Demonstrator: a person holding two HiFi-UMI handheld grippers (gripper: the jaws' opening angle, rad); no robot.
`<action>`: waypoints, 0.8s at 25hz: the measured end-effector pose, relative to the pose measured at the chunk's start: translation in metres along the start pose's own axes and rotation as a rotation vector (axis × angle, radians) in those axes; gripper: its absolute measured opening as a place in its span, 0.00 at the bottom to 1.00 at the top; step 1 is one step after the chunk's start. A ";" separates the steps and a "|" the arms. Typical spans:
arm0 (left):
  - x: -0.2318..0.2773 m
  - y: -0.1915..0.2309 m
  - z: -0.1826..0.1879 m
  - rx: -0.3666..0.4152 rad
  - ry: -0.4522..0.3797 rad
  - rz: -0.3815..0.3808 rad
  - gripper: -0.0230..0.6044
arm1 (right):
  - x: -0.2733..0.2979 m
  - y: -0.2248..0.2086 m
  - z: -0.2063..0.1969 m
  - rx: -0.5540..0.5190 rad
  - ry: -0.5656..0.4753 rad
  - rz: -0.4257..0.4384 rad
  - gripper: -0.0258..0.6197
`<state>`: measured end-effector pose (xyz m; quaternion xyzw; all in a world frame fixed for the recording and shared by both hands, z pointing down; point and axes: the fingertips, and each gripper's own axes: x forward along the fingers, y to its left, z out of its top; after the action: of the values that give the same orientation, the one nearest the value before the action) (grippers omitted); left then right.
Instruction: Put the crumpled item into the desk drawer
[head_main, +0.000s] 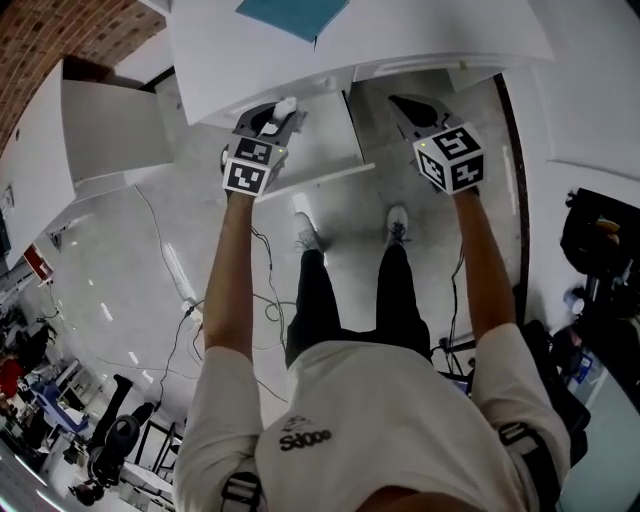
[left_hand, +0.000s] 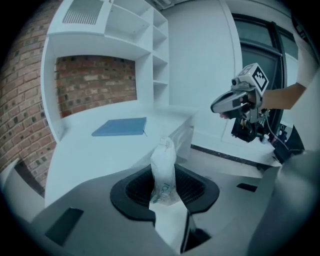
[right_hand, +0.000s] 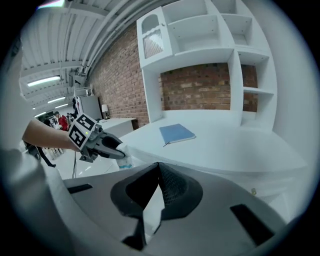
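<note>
A white crumpled item (left_hand: 164, 167) stands upright between the jaws of my left gripper (left_hand: 165, 182), which is shut on it. In the head view the left gripper (head_main: 283, 112) holds the crumpled item (head_main: 286, 104) at the left side of the pulled-out white desk drawer (head_main: 320, 180), just under the desk edge. The right gripper view shows the left gripper (right_hand: 114, 149) from the side, with the crumpled item (right_hand: 125, 159) sticking out of its tip. My right gripper (head_main: 405, 103) hovers right of the drawer with its jaws together and nothing in them; the right gripper (left_hand: 222, 106) also shows in the left gripper view.
A blue notebook (left_hand: 120, 126) lies on the white desk (left_hand: 85, 150), below white shelves (right_hand: 215, 30) and a brick wall (left_hand: 95, 82). The person's feet (head_main: 305, 232) stand on the pale floor in front of the drawer. Cables (head_main: 265, 300) trail on the floor.
</note>
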<state>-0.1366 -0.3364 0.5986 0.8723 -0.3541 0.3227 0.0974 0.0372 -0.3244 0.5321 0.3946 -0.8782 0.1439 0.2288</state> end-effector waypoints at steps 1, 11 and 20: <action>0.010 -0.003 -0.010 -0.006 0.016 -0.008 0.23 | 0.004 -0.002 -0.010 0.015 0.014 0.004 0.05; 0.087 -0.022 -0.111 -0.072 0.159 -0.064 0.23 | 0.044 -0.015 -0.099 0.086 0.064 -0.009 0.05; 0.163 -0.040 -0.186 -0.107 0.265 -0.157 0.23 | 0.086 -0.016 -0.194 0.158 0.180 0.002 0.05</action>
<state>-0.1132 -0.3237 0.8477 0.8407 -0.2856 0.4069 0.2146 0.0549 -0.3048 0.7431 0.3958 -0.8406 0.2477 0.2748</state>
